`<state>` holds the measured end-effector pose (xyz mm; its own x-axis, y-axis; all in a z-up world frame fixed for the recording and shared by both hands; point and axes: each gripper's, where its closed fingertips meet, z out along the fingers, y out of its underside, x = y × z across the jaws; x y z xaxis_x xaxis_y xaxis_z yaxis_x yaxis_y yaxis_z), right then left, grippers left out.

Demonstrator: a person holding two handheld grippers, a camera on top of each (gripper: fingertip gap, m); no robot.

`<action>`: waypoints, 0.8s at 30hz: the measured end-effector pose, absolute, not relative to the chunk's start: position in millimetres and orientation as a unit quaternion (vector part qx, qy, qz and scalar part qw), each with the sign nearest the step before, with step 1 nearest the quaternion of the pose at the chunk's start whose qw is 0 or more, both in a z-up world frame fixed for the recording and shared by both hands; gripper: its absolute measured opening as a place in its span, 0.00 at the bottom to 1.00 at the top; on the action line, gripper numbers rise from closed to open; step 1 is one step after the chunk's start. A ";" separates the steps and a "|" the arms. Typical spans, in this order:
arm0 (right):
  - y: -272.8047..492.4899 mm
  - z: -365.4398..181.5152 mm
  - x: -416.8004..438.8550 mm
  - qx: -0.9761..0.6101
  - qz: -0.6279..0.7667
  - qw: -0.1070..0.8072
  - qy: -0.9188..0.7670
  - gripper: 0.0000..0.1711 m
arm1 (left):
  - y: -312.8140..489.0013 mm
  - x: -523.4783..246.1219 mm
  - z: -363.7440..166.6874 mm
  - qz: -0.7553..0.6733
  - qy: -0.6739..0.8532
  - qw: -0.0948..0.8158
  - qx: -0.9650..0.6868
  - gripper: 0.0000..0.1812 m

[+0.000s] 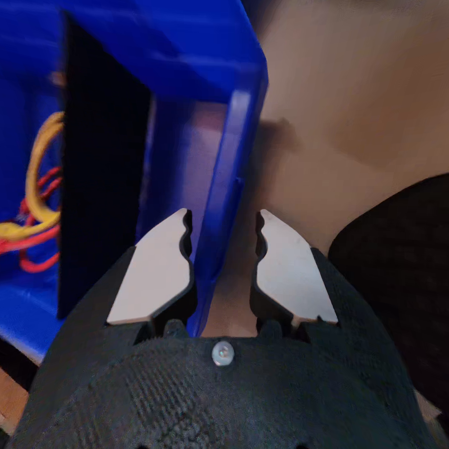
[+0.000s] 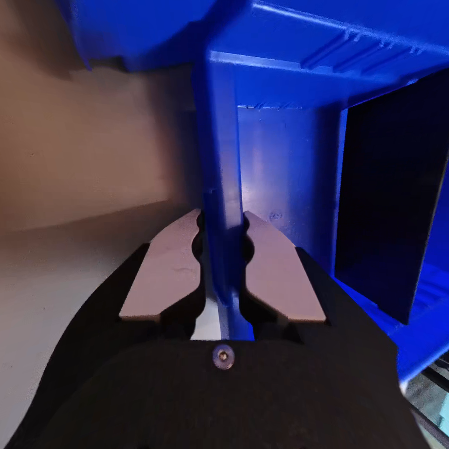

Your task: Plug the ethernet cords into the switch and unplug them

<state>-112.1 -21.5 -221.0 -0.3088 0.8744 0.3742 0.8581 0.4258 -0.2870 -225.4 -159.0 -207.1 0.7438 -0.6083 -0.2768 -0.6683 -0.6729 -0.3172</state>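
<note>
- Blue bin (image 1: 226, 184) wall sits between the left claw (image 1: 224, 213) fingers, gap at 3 o'clock; jaws parted.
- Right claw (image 2: 222, 215) clamps the bin (image 2: 220, 145) wall.
- Yellow and red cords (image 1: 36, 194), half hidden by a black divider (image 1: 102, 170), at 9 o'clock.

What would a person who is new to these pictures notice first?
The bright blue bin fills both views, with a black divider standing inside it. The right gripper is shut on the bin's side wall, while the left gripper is open astride the opposite wall. Yellow and red cords lie tangled in the bin, left of the divider in the left wrist view.
</note>
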 end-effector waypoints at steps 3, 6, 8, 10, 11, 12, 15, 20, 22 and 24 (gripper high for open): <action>-21.0 -215.6 -92.6 -0.533 0.007 0.260 -0.805 0.16 | -149.9 -224.4 -218.9 0.067 0.373 0.170 -0.910 0.17; -24.8 -209.1 -51.4 -0.557 0.018 0.272 -0.785 0.17 | -145.5 -216.3 -220.3 0.043 0.377 0.169 -0.910 0.15; -27.4 -205.5 -18.6 -0.573 0.034 0.275 -0.772 0.18 | -140.5 -210.3 -220.5 0.036 0.362 0.179 -0.914 0.14; -26.8 -203.7 14.9 -0.589 0.036 0.279 -0.757 0.18 | -135.4 -207.5 -220.5 0.041 0.349 0.184 -0.918 0.14; -24.9 -204.0 31.2 -0.597 0.030 0.281 -0.751 0.18 | -132.7 -206.3 -220.3 0.044 0.347 0.189 -0.918 0.14; -21.5 -205.3 47.3 -0.605 0.018 0.281 -0.745 0.18 | -130.2 -205.2 -220.3 0.045 0.343 0.193 -0.918 0.14; -0.6 -211.9 91.4 -0.624 -0.034 0.278 -0.729 0.18 | -123.8 -203.4 -220.0 0.053 0.339 0.199 -0.918 0.14; 49.0 -216.0 134.0 -0.662 -0.070 0.279 -0.692 0.17 | -110.0 -206.9 -220.0 0.064 0.334 0.204 -0.918 0.14; 71.3 -215.9 143.6 -0.677 -0.083 0.276 -0.677 0.17 | -103.1 -210.7 -220.1 0.066 0.330 0.203 -0.919 0.14; 96.9 -214.5 148.6 -0.689 -0.103 0.291 -0.656 0.18 | -92.8 -217.6 -219.8 0.076 0.331 0.207 -0.917 0.14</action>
<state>148.6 96.9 -214.5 0.1181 0.8436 0.5239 0.9636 0.0301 -0.2658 -217.6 -92.8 -219.8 0.7694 -0.5757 -0.2768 -0.6388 -0.6951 -0.3298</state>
